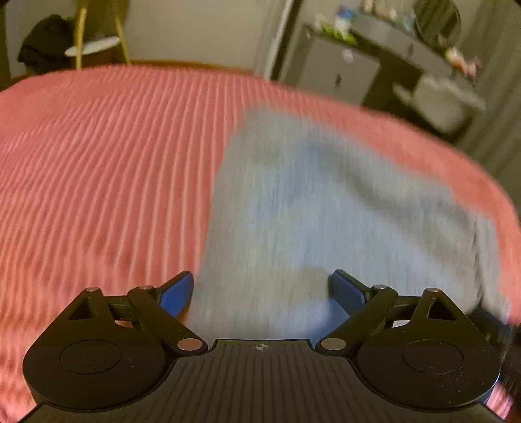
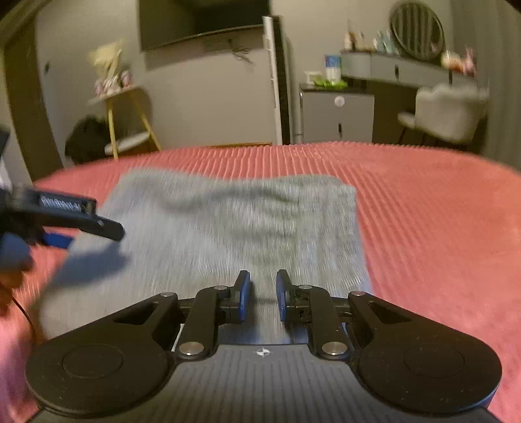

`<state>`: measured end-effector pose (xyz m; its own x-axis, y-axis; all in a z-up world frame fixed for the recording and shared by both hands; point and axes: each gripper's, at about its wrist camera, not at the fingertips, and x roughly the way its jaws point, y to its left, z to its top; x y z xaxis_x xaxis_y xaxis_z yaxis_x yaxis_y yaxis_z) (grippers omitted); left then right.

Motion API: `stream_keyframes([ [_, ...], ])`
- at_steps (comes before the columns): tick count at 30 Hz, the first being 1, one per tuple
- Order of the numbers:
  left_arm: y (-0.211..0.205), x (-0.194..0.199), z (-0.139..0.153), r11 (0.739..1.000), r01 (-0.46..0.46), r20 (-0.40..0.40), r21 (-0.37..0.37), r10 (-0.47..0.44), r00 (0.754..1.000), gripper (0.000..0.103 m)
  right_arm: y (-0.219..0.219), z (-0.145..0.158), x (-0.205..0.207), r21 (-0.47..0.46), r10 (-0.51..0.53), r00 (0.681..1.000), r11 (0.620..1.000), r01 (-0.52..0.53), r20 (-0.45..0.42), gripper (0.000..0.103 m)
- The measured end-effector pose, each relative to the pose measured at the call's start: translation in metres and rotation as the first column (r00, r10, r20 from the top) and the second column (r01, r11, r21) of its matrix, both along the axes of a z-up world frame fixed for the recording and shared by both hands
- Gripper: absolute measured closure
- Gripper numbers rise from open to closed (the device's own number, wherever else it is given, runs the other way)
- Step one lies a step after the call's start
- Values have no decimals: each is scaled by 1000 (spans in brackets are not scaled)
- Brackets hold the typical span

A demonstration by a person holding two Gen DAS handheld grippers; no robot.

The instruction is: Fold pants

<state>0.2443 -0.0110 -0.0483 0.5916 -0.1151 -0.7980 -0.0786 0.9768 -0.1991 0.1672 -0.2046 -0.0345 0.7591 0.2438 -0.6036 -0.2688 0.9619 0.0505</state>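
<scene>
The grey pants (image 1: 325,208) lie folded into a flat rectangle on the pink ribbed bedspread (image 1: 97,162). My left gripper (image 1: 263,293) is wide open and empty, hovering over the near left edge of the pants. In the right wrist view the pants (image 2: 228,234) lie straight ahead. My right gripper (image 2: 263,296) is over their near edge, its blue pads a small gap apart with nothing between them. The left gripper (image 2: 65,227) shows at the left of that view, over the pants' left edge. Both views are motion-blurred.
The bedspread (image 2: 439,227) spreads wide to the left and right of the pants. Beyond the bed stand a yellow-legged side table (image 2: 127,114), a tall white appliance (image 2: 276,81), a grey cabinet (image 2: 335,117), a dresser with a round mirror (image 2: 416,29) and a white chair (image 2: 446,110).
</scene>
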Motion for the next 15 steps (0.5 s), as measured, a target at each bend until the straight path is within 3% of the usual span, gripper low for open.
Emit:
stream_keyframes([
  [3,6,-34,-6,1000,0,1,-15,0,1000,7,-2,1,-18,-22,-1,1000,1000,1,-13,87],
  [6,19,-57,5,998,-41,-26,-49,40,999,7,-1,14,-20,-28,-36,998,999,34,-59,87],
  [8,24,-76,15,999,-32,-20,-32,31,999,8,1,21,-27,-53,-49,995,998,44,-92,84],
  [10,23,-99,17,999,-7,-33,38,8,999,8,-1,20,-35,-75,-104,981,993,93,-161,35],
  [13,19,-134,7,997,13,-51,75,-10,999,8,-6,15,-61,-18,-114,975,993,113,-192,7],
  [15,15,-151,-2,998,-24,-71,56,28,997,9,-7,10,-76,22,-108,966,993,116,-237,4],
])
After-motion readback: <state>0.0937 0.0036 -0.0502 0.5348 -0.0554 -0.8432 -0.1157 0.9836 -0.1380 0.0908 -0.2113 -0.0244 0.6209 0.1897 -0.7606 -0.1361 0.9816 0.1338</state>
